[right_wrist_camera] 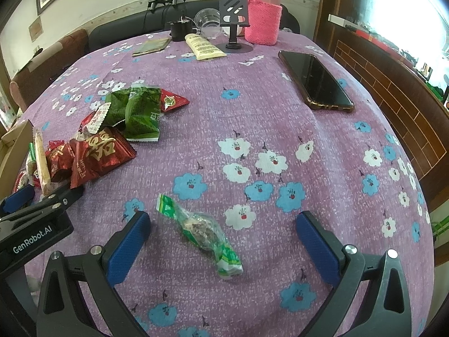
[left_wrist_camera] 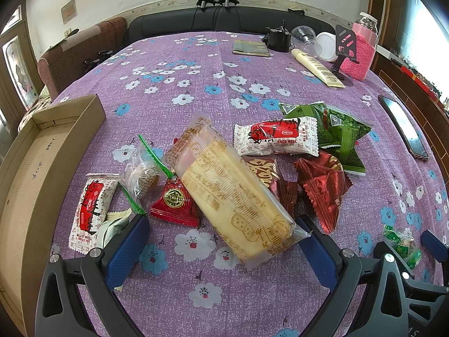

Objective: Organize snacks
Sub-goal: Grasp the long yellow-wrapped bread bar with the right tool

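Snacks lay scattered across the purple flowered tabletop [right_wrist_camera: 280, 106], most of them bunched toward its left side beside an open cardboard box [left_wrist_camera: 42, 151] that sat at the left edge. The long biscuit pack [left_wrist_camera: 233, 196] rested diagonally in the middle of the pile, its near end reaching between the blue fingers of the left hand-held gripper [left_wrist_camera: 224, 250], which stood wide open and grasped nothing; the right finger's tip was just beside the pack's corner, though whether it touched could not be told. Around the pack were a red-and-white wafer [left_wrist_camera: 89, 210] printed "ALL'S WELL", a second one [left_wrist_camera: 276, 139] reading "ENDS WELL", a red triangular sweet [left_wrist_camera: 174, 202] with a gold seal, dark red foil packets [left_wrist_camera: 322, 188] and green packets [left_wrist_camera: 336, 129]. The right hand-held gripper [right_wrist_camera: 221, 241] was likewise spread wide and empty, with a green-ended clear-wrapped candy [right_wrist_camera: 200, 231] lying loose on the cloth between its fingers, touching neither. Ahead of it and to the right stretched a broad open patch of cloth, up to a dark phone [right_wrist_camera: 315, 81] near the right edge. The side of the left tool, seen in the right wrist view, bore "GenRobot.AI". At the far edge stood a pink knitted bottle [right_wrist_camera: 263, 14], a phone stand [right_wrist_camera: 234, 19] and a cream tube [right_wrist_camera: 204, 46].
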Demonstrator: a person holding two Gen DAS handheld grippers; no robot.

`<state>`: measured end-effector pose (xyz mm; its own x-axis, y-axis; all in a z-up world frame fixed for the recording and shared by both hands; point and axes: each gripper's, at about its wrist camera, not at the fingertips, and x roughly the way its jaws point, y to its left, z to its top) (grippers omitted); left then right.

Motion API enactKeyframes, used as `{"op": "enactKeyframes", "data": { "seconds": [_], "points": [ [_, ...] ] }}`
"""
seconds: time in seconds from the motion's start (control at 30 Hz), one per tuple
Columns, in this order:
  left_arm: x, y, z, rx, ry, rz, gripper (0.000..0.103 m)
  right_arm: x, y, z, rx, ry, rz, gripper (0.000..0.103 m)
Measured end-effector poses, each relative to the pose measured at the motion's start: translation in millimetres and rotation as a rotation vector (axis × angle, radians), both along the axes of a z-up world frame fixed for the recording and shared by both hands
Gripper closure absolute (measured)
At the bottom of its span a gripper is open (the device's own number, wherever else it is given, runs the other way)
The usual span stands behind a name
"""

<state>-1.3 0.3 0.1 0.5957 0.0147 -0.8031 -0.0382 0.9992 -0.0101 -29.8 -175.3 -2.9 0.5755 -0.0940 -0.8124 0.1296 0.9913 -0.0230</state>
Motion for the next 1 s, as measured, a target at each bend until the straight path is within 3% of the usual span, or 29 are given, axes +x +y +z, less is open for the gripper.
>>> {"op": "enactKeyframes", "data": {
  "seconds": [0.4,0.5,0.57,0.7,0.87,1.0],
  "points": [
    [-3,-2,3,0.004,0.061,-0.135,0.001,4,1,0,0.002,0.014,0.003,0.000],
    [-16,-2,7,-0.015,0.053,-0.187,0.009,4,1,0,0.004,0.013,0.004,0.000],
    [-27,2,12,-0.056,0.041,-0.221,0.024,4,0,0,0.004,0.014,0.004,0.000],
    [-60,23,42,-0.123,-0.085,-0.268,0.033,4,1,0,0.004,0.013,0.003,0.000],
    [-109,67,95,-0.072,-0.339,-0.204,0.032,4,0,0,0.004,0.013,0.004,0.000],
    [-120,105,112,-0.022,-0.401,-0.131,0.030,4,1,0,0.003,0.010,0.001,0.000]
  ]
}}
